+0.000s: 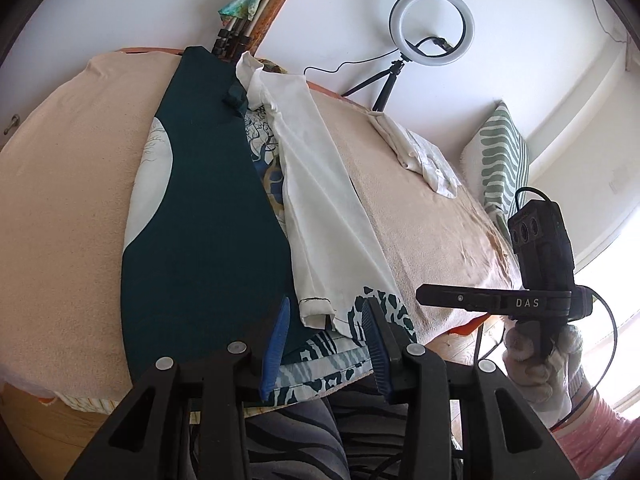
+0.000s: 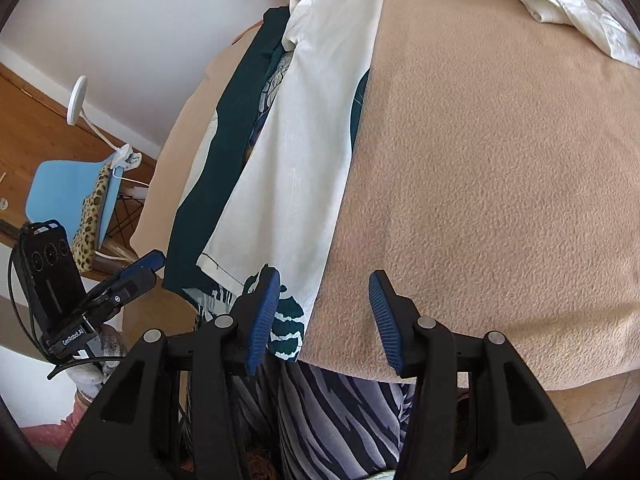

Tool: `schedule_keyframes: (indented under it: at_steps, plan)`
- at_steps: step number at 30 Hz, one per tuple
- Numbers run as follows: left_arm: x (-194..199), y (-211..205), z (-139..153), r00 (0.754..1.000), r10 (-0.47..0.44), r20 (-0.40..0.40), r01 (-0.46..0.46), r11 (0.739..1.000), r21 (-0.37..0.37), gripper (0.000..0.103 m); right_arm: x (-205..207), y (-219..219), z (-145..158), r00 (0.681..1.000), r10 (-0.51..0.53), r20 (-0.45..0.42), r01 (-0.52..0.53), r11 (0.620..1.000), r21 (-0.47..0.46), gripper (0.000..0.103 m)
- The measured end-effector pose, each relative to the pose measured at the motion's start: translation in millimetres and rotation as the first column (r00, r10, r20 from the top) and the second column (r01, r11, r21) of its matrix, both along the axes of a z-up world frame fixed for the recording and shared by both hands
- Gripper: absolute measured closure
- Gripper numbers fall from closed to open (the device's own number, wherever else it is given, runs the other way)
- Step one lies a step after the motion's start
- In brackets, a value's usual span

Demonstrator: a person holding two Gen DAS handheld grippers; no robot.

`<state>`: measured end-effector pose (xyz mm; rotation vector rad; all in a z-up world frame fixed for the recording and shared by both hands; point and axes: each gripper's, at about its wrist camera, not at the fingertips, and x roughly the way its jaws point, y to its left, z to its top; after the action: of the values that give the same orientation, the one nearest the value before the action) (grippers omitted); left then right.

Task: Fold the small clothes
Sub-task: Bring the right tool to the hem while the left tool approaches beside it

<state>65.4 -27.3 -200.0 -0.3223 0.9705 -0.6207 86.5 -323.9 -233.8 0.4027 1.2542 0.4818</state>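
Both sets of jaws stand spread and pinch nothing. From the left gripper the blue pads hang over the near hem of the shirt, a dark green one with a pale printed lining, laid lengthwise on a beige blanket that covers the table. Its two long sides are already turned inward: the dark panel lies flat on one side, and a white flap with the sleeve cuff on it lies along the other. The right gripper hovers just off the hem's patterned corner, one pad above the print, the other above bare blanket.

By my reckoning the step in hand is taking the hem to bring it up toward the collar. To do that well, each gripper should bite at a hem corner, deep enough to catch every layer, the turned-in flaps included, or they will slide open as the cloth lifts. The right one looks too far off the shirt and wants shifting toward the white flap first. Lift both corners level and carry them together so the fold falls square.

Beyond the shirt, near the far edge of the blanket, a white bundle of cloth lies well apart from the shirt.
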Motion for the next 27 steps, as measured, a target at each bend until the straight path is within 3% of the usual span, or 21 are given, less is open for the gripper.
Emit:
schedule_keyframes:
  at_steps: [3,5,7,8,9,10,12,17,20,21,22,24,26,27]
  plan:
    - [10,-12,-6,0.999,-0.013,-0.034,0.013,1.0,0.003,0.068,-8,11,-9,0.999,0.037,-0.026,-0.036,0.999,0.04,0.054]
    - [17,-15,-13,0.998,-0.011,-0.065,0.01,1.0,-0.004,0.077,-10,19,-11,0.999,0.051,-0.02,-0.051,0.999,0.019,0.054]
    - [21,-14,-21,0.995,-0.001,-0.096,-0.003,0.999,-0.033,0.096,-11,23,-10,0.998,0.058,-0.008,-0.058,0.998,0.009,0.054]
    - [22,-12,-25,0.994,0.007,-0.105,-0.011,0.999,-0.038,0.1,-10,25,-10,0.998,0.063,-0.008,-0.063,0.998,0.014,0.055]
    - [22,-11,-27,0.994,0.017,-0.112,-0.021,0.999,-0.04,0.103,-10,27,-10,0.997,0.073,-0.013,-0.073,0.997,0.019,0.064]
    - [22,-9,-29,0.993,0.026,-0.115,-0.032,0.998,-0.045,0.103,-10,30,-12,0.996,0.085,-0.021,-0.085,0.996,0.017,0.082]
    - [20,-6,-30,0.991,0.042,-0.124,-0.05,0.997,-0.058,0.103,-9,34,-14,0.994,0.105,-0.028,-0.105,0.994,-0.01,0.095]
    - [10,4,-24,0.992,0.067,-0.106,-0.074,0.995,-0.063,0.103,-12,24,0,0.996,0.092,0.0,-0.092,0.995,0.027,0.098]
    - [10,6,-30,0.991,0.087,-0.102,-0.092,0.995,-0.043,0.103,-15,20,1,0.995,0.097,0.013,-0.097,0.995,0.004,0.098]
    - [12,7,-31,0.988,0.105,-0.113,-0.11,0.993,-0.043,0.1,-15,21,-1,0.995,0.099,0.015,-0.099,0.995,-0.017,0.098]
    - [15,9,-31,0.987,0.099,-0.128,-0.109,0.992,-0.07,0.083,-14,21,-2,0.995,0.103,0.009,-0.102,0.995,-0.014,0.098]
    - [17,8,-27,0.988,0.097,-0.117,-0.108,0.99,-0.096,0.07,-14,19,-5,0.995,0.098,-0.005,-0.098,0.995,0.015,0.096]
    - [21,-1,-24,0.991,0.075,-0.109,-0.083,0.994,-0.074,0.064,-15,18,-4,0.996,0.094,-0.001,-0.094,0.995,0.016,0.083]
    - [23,-6,-24,0.991,0.062,-0.12,-0.07,0.995,-0.065,0.06,-15,18,-3,0.996,0.087,0.007,-0.087,0.996,0.018,0.069]
